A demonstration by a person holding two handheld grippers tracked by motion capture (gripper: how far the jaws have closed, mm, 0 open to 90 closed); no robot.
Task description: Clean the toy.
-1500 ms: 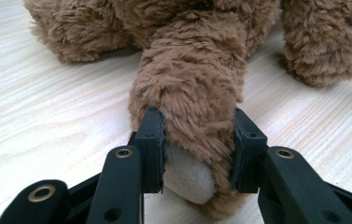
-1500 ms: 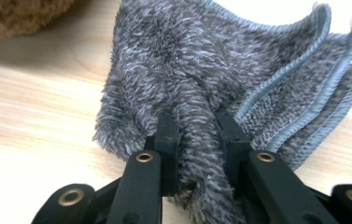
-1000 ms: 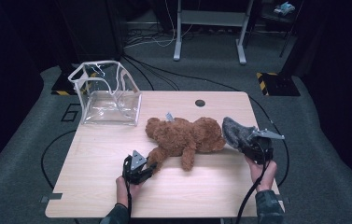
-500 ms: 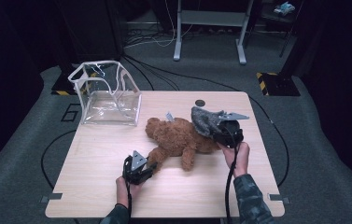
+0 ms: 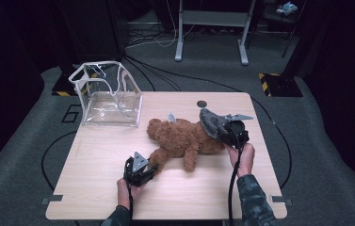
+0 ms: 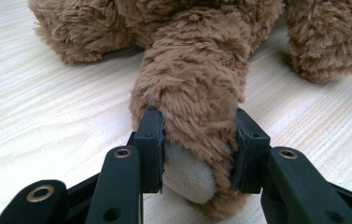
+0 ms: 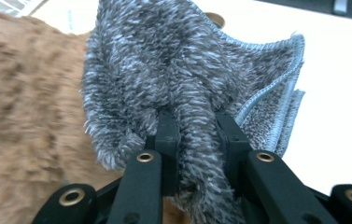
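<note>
**High view: cloth at the bear, wiping barely started**

High view has the teddy bear (image 5: 184, 139) lying on its back mid-bench (image 5: 95, 188), with a clear bag (image 5: 107, 94) at the far left corner. The left gripper (image 5: 149, 170) is clamped on one of the bear's legs, pinning it down; in the left gripper view the pads squeeze the fur just above the pale foot sole. The right gripper (image 5: 222, 126) is pinched tight on a bunched grey cloth (image 7: 183, 70), which sits against the bear's other end. So I'd say grabbing and bracing are done, the cloth has arrived, and pretty much all the actual wiping is left.
</note>
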